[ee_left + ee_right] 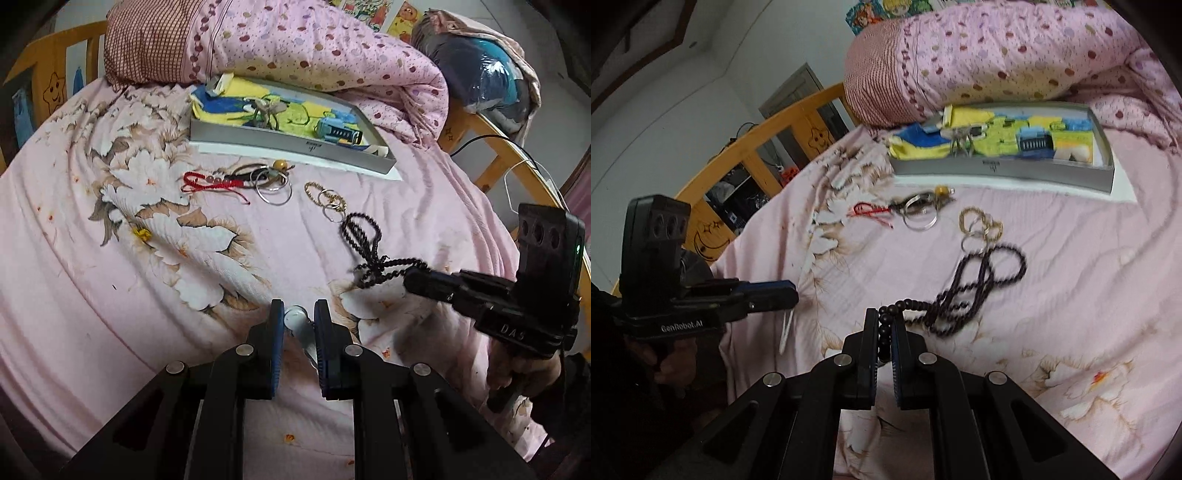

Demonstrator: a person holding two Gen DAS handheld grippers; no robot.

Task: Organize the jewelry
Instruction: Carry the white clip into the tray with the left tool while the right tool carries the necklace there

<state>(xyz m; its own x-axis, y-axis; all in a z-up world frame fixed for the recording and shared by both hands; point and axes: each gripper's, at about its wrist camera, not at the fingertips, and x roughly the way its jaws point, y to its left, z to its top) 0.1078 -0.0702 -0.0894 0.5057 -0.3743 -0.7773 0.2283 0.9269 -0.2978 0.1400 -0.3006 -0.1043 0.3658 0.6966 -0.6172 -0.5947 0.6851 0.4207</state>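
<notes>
The right gripper (884, 328) is pinching one end of the dark bead necklace (975, 291) between its nearly closed jaws; the rest of the strand is trailing ahead and to the right of them over the pink bed sheet (1052, 295). The left gripper (298, 314) is holding a slim white object (297, 321) between its narrowly parted jaws. Well beyond both jaws are lying gold rings (325, 197), silver hoops (273, 188) and a red cord bracelet (207, 182), just before a grey tray (288, 146).
</notes>
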